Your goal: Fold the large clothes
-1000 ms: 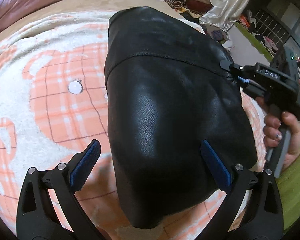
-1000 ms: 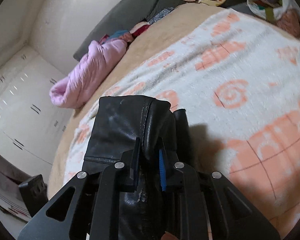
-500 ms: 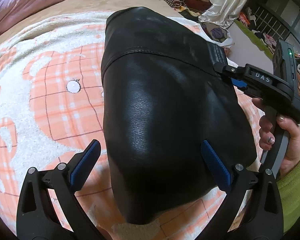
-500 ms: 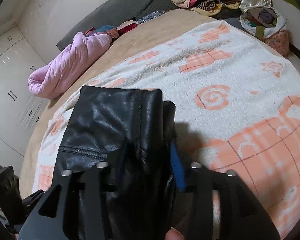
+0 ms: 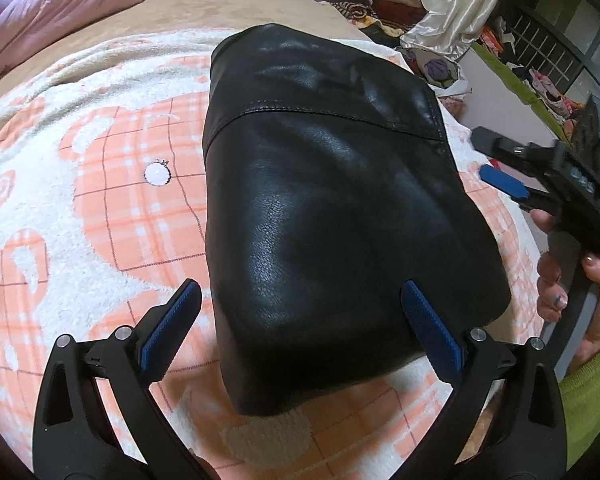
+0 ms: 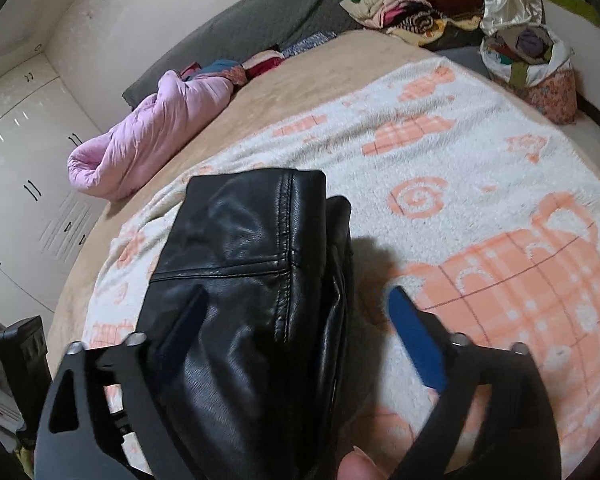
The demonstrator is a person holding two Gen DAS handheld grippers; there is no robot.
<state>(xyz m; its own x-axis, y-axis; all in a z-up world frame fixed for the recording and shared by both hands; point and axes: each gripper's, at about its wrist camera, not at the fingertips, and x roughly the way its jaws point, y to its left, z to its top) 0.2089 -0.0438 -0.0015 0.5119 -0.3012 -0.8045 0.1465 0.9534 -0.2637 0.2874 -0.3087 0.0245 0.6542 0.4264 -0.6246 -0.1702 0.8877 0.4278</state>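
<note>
Left wrist view shows the black leather garment (image 5: 332, 216) lying folded into a compact bundle on the orange-and-white blanket (image 5: 100, 208) over the bed. The left claw (image 5: 300, 320) hangs spread wide above its near end, gripping nothing. The right claw (image 6: 296, 320) is also open, astride the bundle's edge. The fold looks finished; next likely comes a pat flat or lifting it aside.

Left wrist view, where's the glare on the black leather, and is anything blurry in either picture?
Left wrist view: soft sheen streaks run down the black leather garment, and the right gripper at the frame's right edge is smeared. Right wrist view: the left pad is blurred against the leather, and a dark shadow falls on the blanket beside it.
</note>
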